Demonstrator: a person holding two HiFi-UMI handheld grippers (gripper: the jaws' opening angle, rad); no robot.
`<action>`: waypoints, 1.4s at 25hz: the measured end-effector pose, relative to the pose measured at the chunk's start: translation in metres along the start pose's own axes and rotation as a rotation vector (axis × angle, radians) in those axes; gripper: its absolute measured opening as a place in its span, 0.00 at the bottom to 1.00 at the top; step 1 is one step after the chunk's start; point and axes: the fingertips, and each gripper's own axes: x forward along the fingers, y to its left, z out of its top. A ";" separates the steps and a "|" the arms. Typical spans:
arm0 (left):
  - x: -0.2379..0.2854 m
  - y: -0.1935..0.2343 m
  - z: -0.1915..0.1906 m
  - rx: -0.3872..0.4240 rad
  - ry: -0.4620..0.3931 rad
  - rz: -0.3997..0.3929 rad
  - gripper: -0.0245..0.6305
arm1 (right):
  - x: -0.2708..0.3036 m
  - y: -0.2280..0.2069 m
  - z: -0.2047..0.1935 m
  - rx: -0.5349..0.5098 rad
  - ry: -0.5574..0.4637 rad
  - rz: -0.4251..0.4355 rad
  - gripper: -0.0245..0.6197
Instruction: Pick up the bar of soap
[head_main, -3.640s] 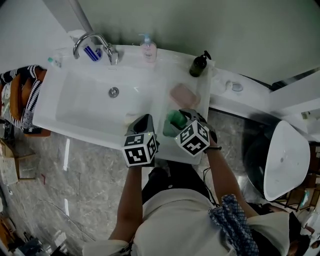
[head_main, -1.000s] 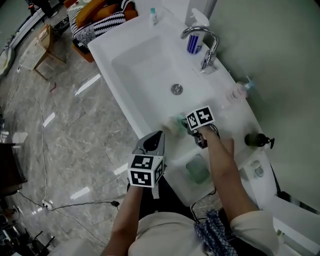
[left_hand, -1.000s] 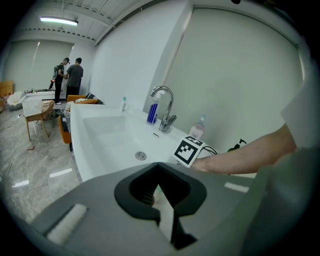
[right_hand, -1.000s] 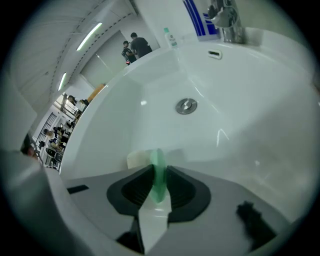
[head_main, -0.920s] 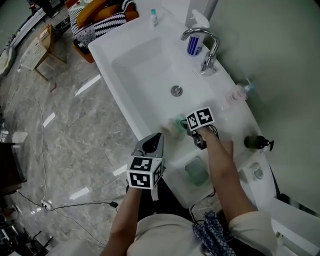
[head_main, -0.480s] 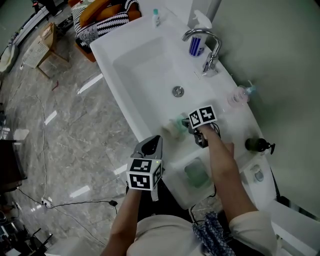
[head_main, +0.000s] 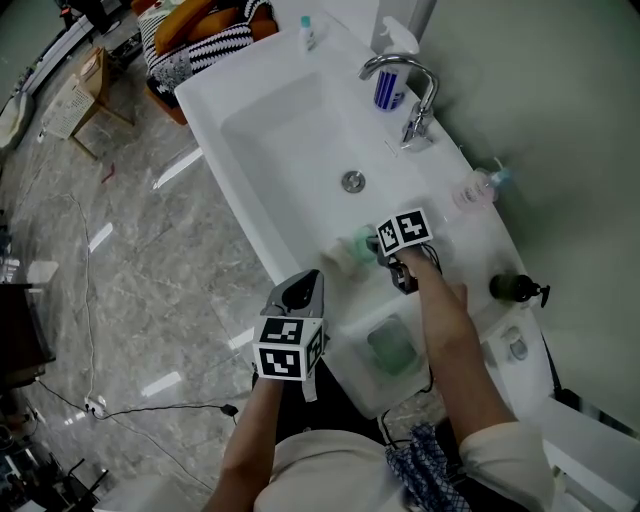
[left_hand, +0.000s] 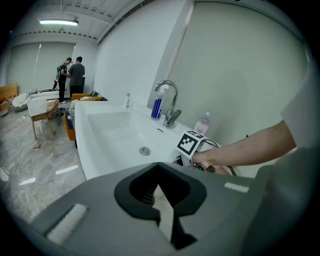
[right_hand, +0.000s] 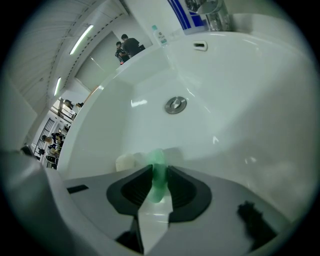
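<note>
1. White sink (head_main: 280, 140) is filling most of the scene, with marble floor lying off to its left and the tap (head_main: 405, 85) standing beyond the right gripper.
2. Left gripper (head_main: 308, 283) is hovering outside the sink's near rim. Its jaws (left_hand: 162, 192) are standing a little apart, with nothing between them.
3. Right gripper (head_main: 368, 246) is pointing steeply down over the basin and pinching the soap (head_main: 355, 247) between its pads. The green bar (right_hand: 158, 175) is sitting edge-on in the jaws, with its far end poking out past the fingertips and looking clear of the basin floor.
4. A pale lump (right_hand: 125, 161) is lying in the basin just left of those jaws; what it is I cannot tell.
5. The soap is looking light and stiff, but probably slick, more so if wet. It is likely dentable under a hard squeeze.
6. The best hold is probably across its two broad faces near the middle, seated deep in the pads. A grip near one end is risking the bar squirting out forwards.
</note>
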 end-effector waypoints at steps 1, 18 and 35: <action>0.001 -0.001 0.000 0.001 0.003 -0.001 0.05 | 0.000 -0.001 -0.001 0.000 0.001 -0.003 0.20; 0.002 0.000 -0.003 0.000 0.014 0.011 0.05 | -0.009 -0.015 0.000 -0.118 -0.005 -0.187 0.21; -0.013 -0.017 0.020 0.059 -0.030 -0.060 0.05 | -0.118 0.047 0.022 -0.214 -0.443 -0.215 0.38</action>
